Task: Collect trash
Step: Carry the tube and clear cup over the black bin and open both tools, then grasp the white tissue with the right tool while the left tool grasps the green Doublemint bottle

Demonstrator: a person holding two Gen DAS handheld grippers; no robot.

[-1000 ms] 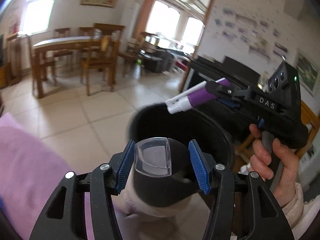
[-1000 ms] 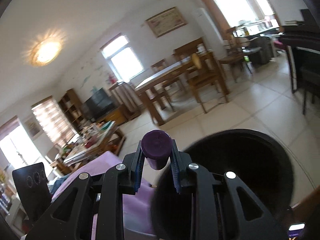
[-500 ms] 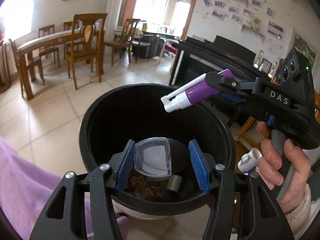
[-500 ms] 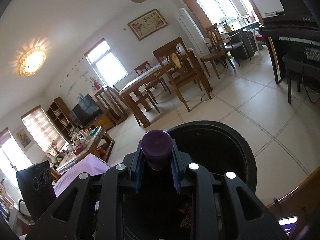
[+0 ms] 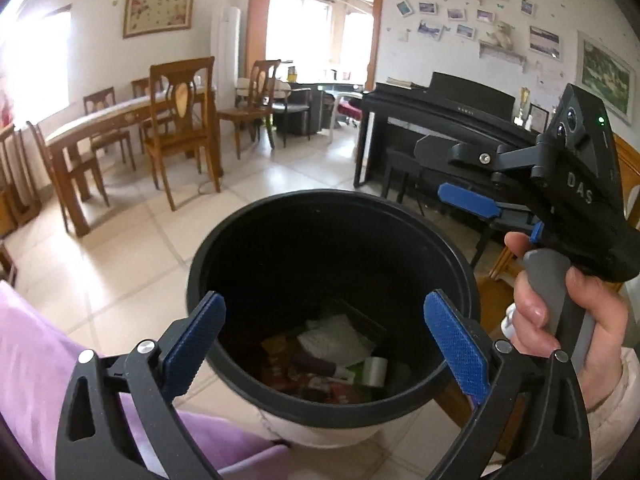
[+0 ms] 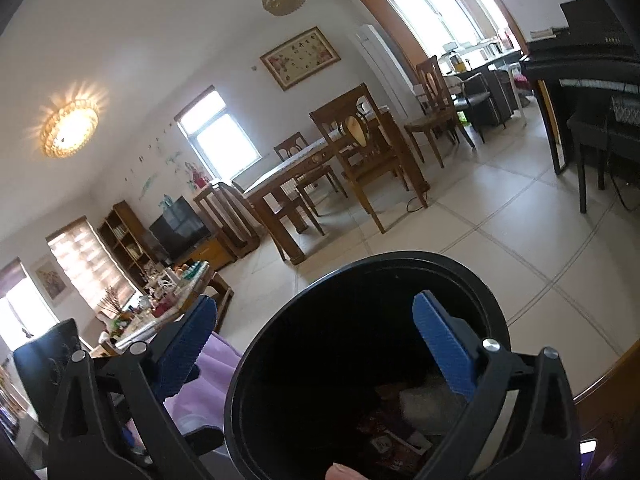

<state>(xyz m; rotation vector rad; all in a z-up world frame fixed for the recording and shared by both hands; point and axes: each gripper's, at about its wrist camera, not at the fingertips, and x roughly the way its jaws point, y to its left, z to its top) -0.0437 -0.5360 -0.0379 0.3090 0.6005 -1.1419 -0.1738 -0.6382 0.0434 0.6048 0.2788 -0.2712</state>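
Two grippers hang over one black bin (image 5: 332, 240), and it fills the middle of your view, standing on the pale tiled floor (image 5: 132, 240) with the dining table (image 5: 108, 120) and piano (image 5: 448, 120) behind it. Your left gripper (image 5: 324, 332) sits right above the near rim; its jaws have just been opening and now stand wide apart, nothing between the blue pads. Your right gripper (image 5: 440, 172), held in your right hand (image 5: 560, 320), hovers at the bin's far right edge; its jaws have just been opening too, and they are spread and empty. Down at the bottom of the bin lies the trash: a white crumpled tissue (image 5: 336, 336), coloured wrappers (image 5: 292, 368), a purple tube (image 5: 316, 364) and a small clear cup (image 5: 376, 370).
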